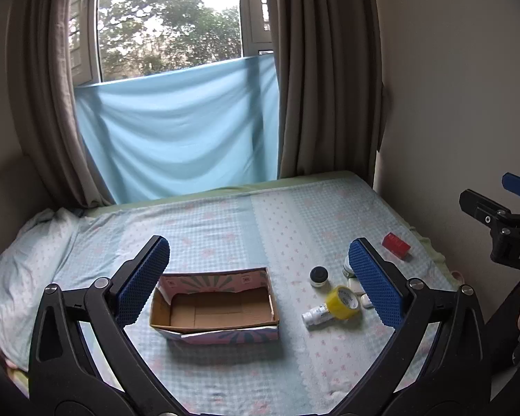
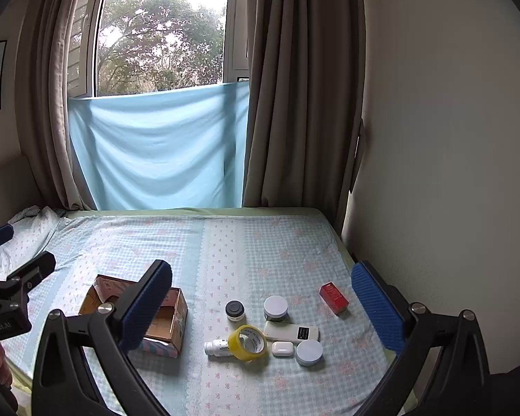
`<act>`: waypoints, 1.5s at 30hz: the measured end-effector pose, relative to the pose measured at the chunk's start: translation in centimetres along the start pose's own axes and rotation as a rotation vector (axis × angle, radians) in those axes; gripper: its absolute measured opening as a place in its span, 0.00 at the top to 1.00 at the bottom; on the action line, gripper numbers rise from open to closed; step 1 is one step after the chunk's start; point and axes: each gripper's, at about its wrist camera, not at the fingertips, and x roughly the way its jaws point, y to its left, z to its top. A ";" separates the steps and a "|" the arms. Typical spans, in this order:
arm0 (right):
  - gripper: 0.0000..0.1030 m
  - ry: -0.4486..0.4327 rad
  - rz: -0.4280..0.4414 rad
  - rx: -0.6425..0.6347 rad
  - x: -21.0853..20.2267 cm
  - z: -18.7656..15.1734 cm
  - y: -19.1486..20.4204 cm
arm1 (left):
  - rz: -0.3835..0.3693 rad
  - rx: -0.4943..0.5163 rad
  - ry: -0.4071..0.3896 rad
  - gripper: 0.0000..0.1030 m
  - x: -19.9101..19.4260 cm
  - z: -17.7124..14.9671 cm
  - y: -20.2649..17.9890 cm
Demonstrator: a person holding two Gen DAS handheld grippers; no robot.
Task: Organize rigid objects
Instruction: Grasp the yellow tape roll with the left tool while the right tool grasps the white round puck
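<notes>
An open, empty cardboard box [image 1: 215, 306] [image 2: 171, 322] sits on the bed. To its right lies a cluster: a yellow tape roll [image 2: 248, 342] [image 1: 342, 302], a small white bottle [image 2: 216, 347] lying down, a black-lidded jar [image 2: 234, 310], a white-lidded jar [image 2: 276, 308], a white remote [image 2: 291, 332], a white earbud case [image 2: 283, 348], a round pale-blue lid [image 2: 309, 352] and a red box [image 2: 334, 298] [image 1: 396, 245]. My left gripper [image 1: 258, 282] is open and empty above the box. My right gripper [image 2: 261, 306] is open and empty above the cluster.
The bed [image 2: 225, 242] has a blue checked sheet, with a pillow [image 1: 24, 263] at the left. A wall [image 2: 450, 173] runs along the right side. Curtains and a blue cloth over the window [image 1: 176, 131] stand behind the bed.
</notes>
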 end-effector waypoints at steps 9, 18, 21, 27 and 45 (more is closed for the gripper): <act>0.00 0.090 -0.054 0.066 2.5 -2.4 -3.1 | -0.133 0.119 0.109 0.00 5.5 -2.0 -3.3; 0.00 0.247 -0.060 0.146 10.7 -7.7 -9.1 | -0.246 0.271 0.299 0.00 15.4 -6.3 -11.5; 0.00 0.302 -0.069 0.146 14.4 -10.2 -10.9 | -0.260 0.363 0.365 0.00 19.5 -8.8 -14.4; 0.00 0.429 -0.056 0.152 21.1 -16.3 -13.2 | -0.271 0.535 0.473 0.00 27.6 -14.9 -18.4; 0.00 0.632 -0.049 -0.048 35.4 -29.9 -13.6 | -0.362 0.792 0.553 0.00 39.5 -24.4 -23.7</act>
